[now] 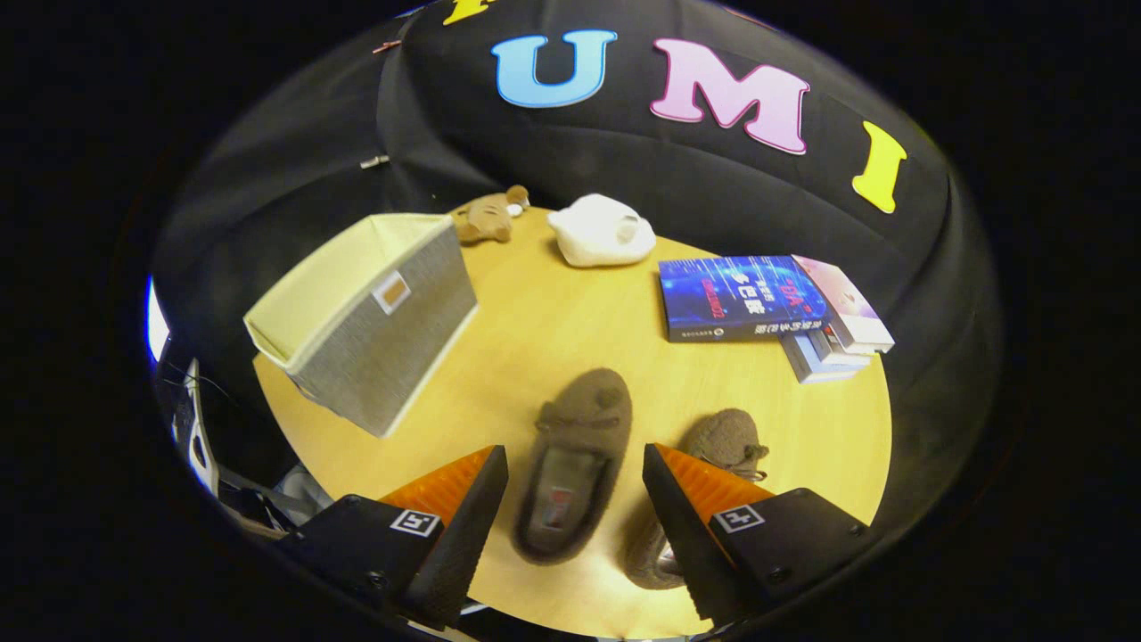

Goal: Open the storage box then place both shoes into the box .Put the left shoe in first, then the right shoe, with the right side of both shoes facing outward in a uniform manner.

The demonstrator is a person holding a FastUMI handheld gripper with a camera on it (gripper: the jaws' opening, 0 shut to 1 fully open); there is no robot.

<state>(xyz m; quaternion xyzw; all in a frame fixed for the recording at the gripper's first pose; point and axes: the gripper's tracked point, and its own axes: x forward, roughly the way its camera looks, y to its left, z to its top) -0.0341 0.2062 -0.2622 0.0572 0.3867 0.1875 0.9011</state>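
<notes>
Fingers [575,468] stand wide apart, wedge-shaped, straddling a fuzzy brown shoe [575,464] lying flat on the round wooden desk [535,330], not touching it. Its fuzzy mate [726,441] lies just beside, partly behind one finger. Beyond them sits an open grey woven-fabric storage box [374,321] with cream lining.

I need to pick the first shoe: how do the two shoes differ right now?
The shoe between the jaws shows whole, opening up; the shoe beside it is half hidden behind one jaw. The open gripper frames the first, touching neither. Both are brown, toes pointing away on the table.
</notes>
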